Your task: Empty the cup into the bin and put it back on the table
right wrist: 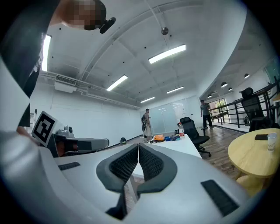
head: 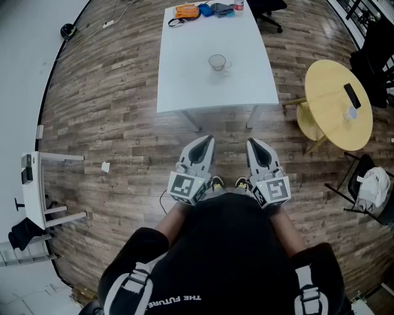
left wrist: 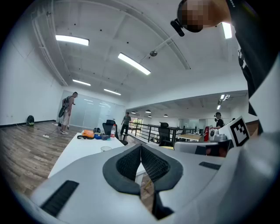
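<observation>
A clear glass cup (head: 217, 62) stands near the middle of the long white table (head: 184, 92); its contents cannot be made out. In the left gripper view the cup (left wrist: 105, 148) shows just above the jaws, well ahead. My left gripper (head: 207, 141) and right gripper (head: 252, 143) are held side by side close to my body, over the wooden floor short of the table's near edge. Both point toward the table. The left gripper (left wrist: 141, 147) is shut with nothing between its pads, and so is the right gripper (right wrist: 138, 147). I see no bin that I can name for certain.
An orange bag (head: 186, 11), blue things and a bottle (head: 239, 5) lie at the table's far end. A round yellow table (head: 338, 104) with a phone stands to the right, a black frame with a white bag (head: 374, 186) beside it. A white shelf (head: 34, 184) is at the left.
</observation>
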`<state>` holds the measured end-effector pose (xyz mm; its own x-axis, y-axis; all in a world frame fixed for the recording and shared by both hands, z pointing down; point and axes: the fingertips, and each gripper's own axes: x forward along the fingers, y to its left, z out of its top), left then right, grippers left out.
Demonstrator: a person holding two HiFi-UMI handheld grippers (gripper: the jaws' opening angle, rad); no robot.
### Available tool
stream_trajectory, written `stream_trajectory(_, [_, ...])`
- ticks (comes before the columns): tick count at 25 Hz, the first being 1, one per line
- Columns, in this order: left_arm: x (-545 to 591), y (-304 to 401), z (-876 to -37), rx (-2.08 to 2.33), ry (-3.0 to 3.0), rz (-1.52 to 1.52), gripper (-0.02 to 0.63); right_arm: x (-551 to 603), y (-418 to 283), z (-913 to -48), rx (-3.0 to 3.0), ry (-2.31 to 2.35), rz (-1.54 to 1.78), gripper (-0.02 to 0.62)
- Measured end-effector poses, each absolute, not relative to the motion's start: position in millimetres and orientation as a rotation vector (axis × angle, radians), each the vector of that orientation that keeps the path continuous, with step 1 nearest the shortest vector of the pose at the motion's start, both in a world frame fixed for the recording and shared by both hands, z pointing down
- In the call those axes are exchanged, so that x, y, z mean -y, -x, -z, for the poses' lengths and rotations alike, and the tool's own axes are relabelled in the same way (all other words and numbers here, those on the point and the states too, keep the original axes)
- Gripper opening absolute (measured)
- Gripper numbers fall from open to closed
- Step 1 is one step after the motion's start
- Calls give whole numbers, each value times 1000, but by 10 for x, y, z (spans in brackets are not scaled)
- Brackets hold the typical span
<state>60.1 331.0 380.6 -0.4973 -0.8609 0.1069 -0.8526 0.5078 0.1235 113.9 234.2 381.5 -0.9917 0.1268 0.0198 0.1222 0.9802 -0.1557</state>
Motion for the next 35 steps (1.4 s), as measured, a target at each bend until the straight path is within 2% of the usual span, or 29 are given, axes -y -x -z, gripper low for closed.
stream_trajectory(19, [-3590,-417,-3784,2573,-1503,140,21,-2633,-932,-3752,3113,205,-354,20])
stream_trajectory(28, [-3224,224,-3867,2573,-1520,112,21,-2231,-217,-3867,3120,211,-316,20])
stream_trajectory(35, [-2487,1158,-4118,2567,-1511,60,21,-1482,721,-4021,3101,270,-236,20])
